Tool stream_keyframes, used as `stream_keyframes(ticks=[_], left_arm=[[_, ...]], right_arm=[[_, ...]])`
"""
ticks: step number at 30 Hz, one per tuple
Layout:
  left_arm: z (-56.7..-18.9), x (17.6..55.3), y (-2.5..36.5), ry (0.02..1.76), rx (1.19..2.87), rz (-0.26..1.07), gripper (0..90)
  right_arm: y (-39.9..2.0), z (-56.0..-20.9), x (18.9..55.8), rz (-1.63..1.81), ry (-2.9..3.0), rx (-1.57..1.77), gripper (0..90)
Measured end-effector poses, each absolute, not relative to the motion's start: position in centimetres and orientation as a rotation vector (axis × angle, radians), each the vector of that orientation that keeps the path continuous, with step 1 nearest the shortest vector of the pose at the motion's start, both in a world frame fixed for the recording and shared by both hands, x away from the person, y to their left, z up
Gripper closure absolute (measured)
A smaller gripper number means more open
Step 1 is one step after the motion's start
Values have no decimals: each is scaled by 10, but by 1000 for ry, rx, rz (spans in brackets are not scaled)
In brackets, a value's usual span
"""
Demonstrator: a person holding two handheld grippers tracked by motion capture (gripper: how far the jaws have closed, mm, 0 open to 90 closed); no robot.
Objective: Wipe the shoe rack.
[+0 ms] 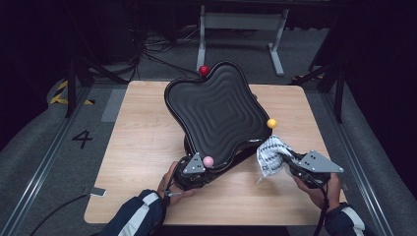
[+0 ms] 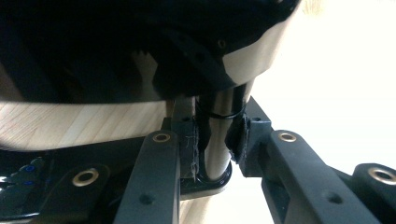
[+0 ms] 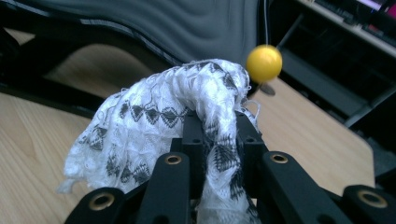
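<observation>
High view — a pale wooden table (image 1: 147, 147) stood on grey floor in a dark room; the black wavy tray (image 1: 216, 113) tilted up at centre. Left gripper view: left gripper (image 2: 212, 149) clamped the tray's post. Right gripper view — right gripper (image 3: 219, 135) pinched the patterned cloth (image 3: 154, 116) near-right.

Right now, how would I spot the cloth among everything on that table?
Find the big black wavy tray tilted up on the wooden table. Off its right lower edge, the right claw pinches a crumpled white cloth, the only soft, black-patterned thing among smooth coloured balls.
</observation>
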State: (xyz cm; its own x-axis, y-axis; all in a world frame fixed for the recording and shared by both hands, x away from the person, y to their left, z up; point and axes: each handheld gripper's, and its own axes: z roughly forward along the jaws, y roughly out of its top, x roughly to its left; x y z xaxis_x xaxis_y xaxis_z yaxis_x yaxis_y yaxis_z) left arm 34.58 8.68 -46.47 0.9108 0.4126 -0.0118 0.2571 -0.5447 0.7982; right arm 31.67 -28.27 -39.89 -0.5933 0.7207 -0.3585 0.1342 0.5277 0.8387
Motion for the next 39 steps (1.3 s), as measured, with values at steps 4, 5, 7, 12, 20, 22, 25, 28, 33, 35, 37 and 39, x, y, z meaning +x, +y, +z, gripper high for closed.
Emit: stream_keyframes(ticks=[4, 5, 7, 12, 20, 22, 25, 28, 33, 35, 37, 39], left_arm=[[-465, 346, 87, 480, 2168, 212, 737], [-465, 346, 86, 479, 2170, 215, 737], [-465, 346, 86, 474, 2175, 225, 736], [-465, 346, 86, 476, 2178, 220, 736], [-465, 346, 86, 472, 2179, 219, 737], [-465, 346, 86, 474, 2180, 220, 737], [-465, 346, 85, 477, 2176, 228, 737], [-465, 345, 84, 478, 2178, 224, 738], [-465, 345, 84, 478, 2175, 228, 737], [-465, 345, 84, 478, 2183, 231, 736], [-465, 345, 84, 464, 2181, 246, 734], [-466, 345, 84, 483, 2179, 232, 735]], right_arm=[[-273, -389, 317, 1086, 2028, 661, 789], [-269, -388, 318, 1085, 2033, 650, 789], [-259, -387, 322, 1088, 2044, 627, 788], [-225, -391, 332, 1090, 2086, 544, 788], [-193, -396, 338, 1094, 2143, 445, 785], [-187, -397, 336, 1100, 2163, 413, 785], [-181, -397, 332, 1111, 2187, 382, 784], [-172, -397, 326, 1139, 2209, 345, 784], [-162, -395, 317, 1174, 2220, 307, 784], [-158, -394, 314, 1189, 2228, 296, 782], [-153, -394, 311, 1199, 2238, 277, 780], [-149, -396, 308, 1212, 2249, 261, 778]])
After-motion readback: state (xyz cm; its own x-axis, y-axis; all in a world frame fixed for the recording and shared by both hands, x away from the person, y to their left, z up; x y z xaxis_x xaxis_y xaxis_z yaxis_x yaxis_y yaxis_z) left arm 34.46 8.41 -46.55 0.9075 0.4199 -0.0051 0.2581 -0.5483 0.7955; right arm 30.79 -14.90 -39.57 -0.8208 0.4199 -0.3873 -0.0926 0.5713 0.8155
